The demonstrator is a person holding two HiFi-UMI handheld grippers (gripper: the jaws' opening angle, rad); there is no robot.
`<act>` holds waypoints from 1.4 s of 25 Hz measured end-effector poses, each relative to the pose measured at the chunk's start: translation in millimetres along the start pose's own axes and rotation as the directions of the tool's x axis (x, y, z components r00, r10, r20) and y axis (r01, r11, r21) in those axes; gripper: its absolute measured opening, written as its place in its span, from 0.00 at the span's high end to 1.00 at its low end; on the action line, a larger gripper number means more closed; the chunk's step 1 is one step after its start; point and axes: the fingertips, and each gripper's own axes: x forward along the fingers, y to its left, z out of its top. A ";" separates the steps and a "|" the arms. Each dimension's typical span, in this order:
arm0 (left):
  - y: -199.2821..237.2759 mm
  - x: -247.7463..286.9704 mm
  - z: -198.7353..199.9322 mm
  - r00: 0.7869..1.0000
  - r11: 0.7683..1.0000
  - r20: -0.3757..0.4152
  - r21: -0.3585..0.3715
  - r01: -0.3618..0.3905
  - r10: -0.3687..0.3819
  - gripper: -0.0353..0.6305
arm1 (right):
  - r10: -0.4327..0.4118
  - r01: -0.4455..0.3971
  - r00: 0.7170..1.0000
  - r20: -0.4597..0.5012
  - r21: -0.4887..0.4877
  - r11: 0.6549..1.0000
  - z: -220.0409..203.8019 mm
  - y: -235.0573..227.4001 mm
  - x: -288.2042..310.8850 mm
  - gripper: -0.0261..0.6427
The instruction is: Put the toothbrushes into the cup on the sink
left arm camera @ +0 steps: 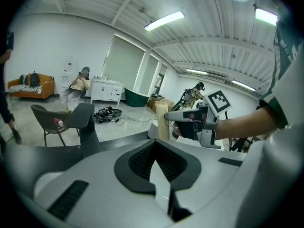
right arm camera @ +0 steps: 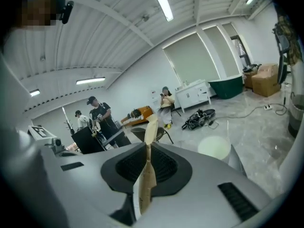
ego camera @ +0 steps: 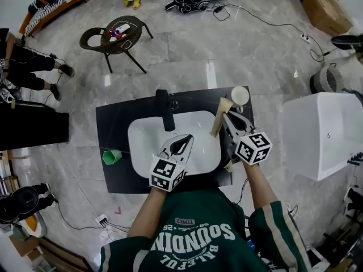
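Clamping one paper-wrapped toothbrush (ego camera: 218, 123), the right gripper (ego camera: 228, 114) hangs near the one white cup (ego camera: 240, 95) at the counter's (ego camera: 113, 123) far edge. The left gripper (ego camera: 186, 138), jaws together and empty, is over the open basin (ego camera: 144, 143).

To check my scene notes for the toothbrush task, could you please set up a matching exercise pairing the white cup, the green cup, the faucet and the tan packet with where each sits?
Things:
1. white cup
2. green cup
3. black faucet
4. tan packet

Places:
A. clamped in the right gripper
B. on the counter, left of the basin
C. far right corner of the counter
D. middle of the basin's far edge

Pairs: 1-C, 2-B, 3-D, 4-A.
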 end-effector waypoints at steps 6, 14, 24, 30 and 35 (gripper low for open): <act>-1.0 2.5 3.1 1.000 1.000 0.009 0.008 -0.010 0.010 0.93 | 0.002 0.009 0.991 0.132 -0.086 0.996 61.4 -8.0 -6.9 0.87; -3.1 1.9 -0.1 1.000 1.000 0.000 0.009 -0.015 0.015 0.93 | -0.058 0.098 0.962 0.268 -0.135 0.986 129.9 -44.6 -22.4 0.88; 0.1 -4.5 -6.3 0.999 0.999 -0.018 0.006 -0.038 0.038 0.93 | -0.156 0.214 0.931 0.330 -0.146 0.966 156.1 -92.6 -25.5 0.88; 3.5 -8.5 -11.7 0.998 0.998 -0.030 -0.002 -0.057 0.057 0.93 | -0.187 0.235 0.936 0.298 -0.135 0.962 137.5 -110.8 -15.3 0.88; 7.8 -10.3 -15.7 0.996 0.997 -0.038 -0.013 -0.075 0.075 0.93 | -0.227 0.266 0.934 0.277 -0.113 0.957 122.9 -129.5 -6.7 0.88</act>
